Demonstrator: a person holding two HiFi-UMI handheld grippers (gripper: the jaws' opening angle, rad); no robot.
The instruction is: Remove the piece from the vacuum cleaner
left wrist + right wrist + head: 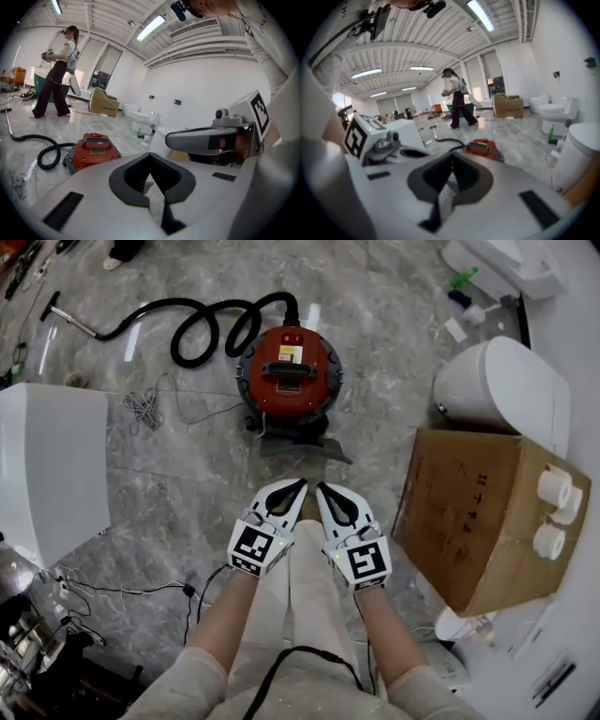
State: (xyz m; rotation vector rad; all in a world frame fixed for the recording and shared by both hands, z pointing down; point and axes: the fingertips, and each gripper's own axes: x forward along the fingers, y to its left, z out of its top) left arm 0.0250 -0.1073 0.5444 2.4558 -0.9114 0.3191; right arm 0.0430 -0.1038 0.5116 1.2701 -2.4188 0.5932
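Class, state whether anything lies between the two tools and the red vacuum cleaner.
Nothing visible does: only bare floor separates the left tool and right tool from the vacuum cleaner.

Left gripper (291, 489), right gripper (328, 493): closed, empty, side by side

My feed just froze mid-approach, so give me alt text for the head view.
A red vacuum cleaner sits on the grey floor, its black hose curling off to the left. Nearer the camera, the left gripper and right gripper are side by side, both shut and empty, pointing at it without touching. A cardboard box stands at the right.
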